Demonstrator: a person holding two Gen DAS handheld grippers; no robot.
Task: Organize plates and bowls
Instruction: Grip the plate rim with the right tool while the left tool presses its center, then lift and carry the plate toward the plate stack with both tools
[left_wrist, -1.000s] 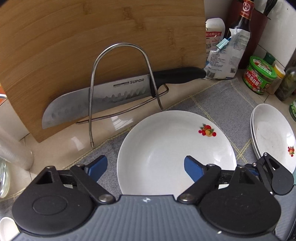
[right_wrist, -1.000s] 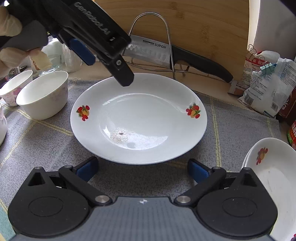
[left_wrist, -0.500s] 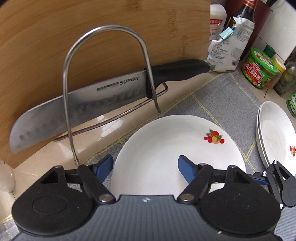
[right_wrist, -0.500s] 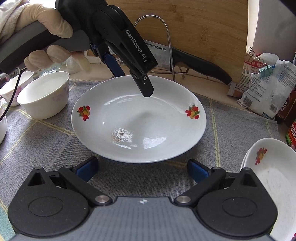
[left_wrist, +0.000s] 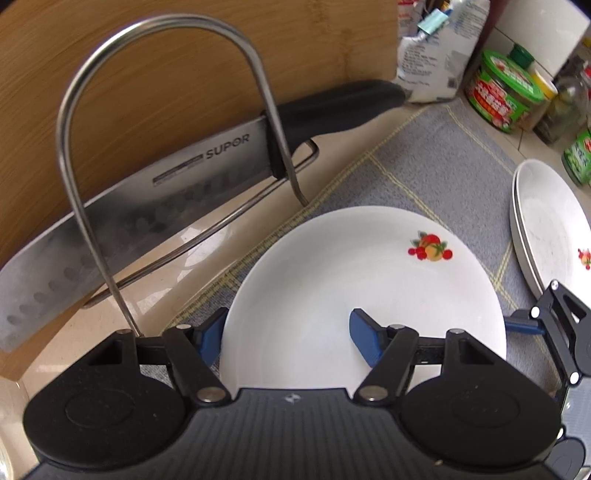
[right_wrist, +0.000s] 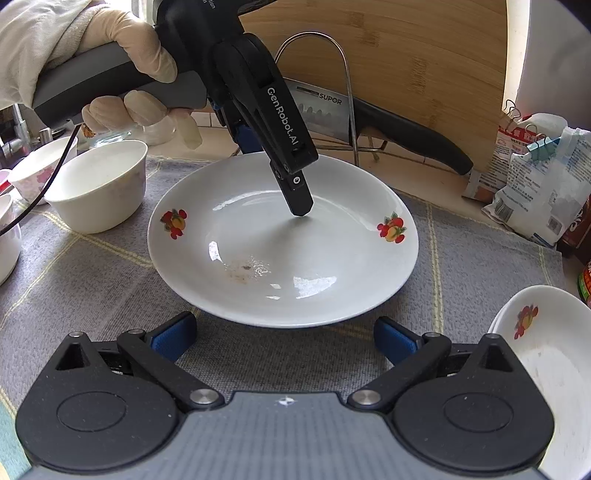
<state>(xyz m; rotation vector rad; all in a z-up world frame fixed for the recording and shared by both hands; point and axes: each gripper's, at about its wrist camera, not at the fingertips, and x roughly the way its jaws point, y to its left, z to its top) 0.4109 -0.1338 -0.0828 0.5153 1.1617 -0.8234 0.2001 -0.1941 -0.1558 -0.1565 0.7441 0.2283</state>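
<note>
A white plate with fruit prints (right_wrist: 284, 254) lies on the grey mat, also in the left wrist view (left_wrist: 365, 288). My left gripper (left_wrist: 288, 334) is open and straddles the plate's far rim: one finger outside, one over the inside. In the right wrist view its finger (right_wrist: 295, 195) dips into the plate. My right gripper (right_wrist: 284, 336) is open and empty just before the plate's near rim. Stacked white plates (right_wrist: 546, 362) sit at the right, also in the left wrist view (left_wrist: 550, 229). White bowls (right_wrist: 99, 184) stand at the left.
A wire rack (left_wrist: 170, 122) holds a SUPOR knife (left_wrist: 207, 162) against an upright wooden board (left_wrist: 184, 66). Bags (right_wrist: 535, 177) and jars (left_wrist: 506, 96) stand at the back right. The grey checked mat (right_wrist: 92, 280) covers the counter.
My left gripper has come down and forward over the plate's far rim, one finger now inside the plate. My right gripper has barely moved.
</note>
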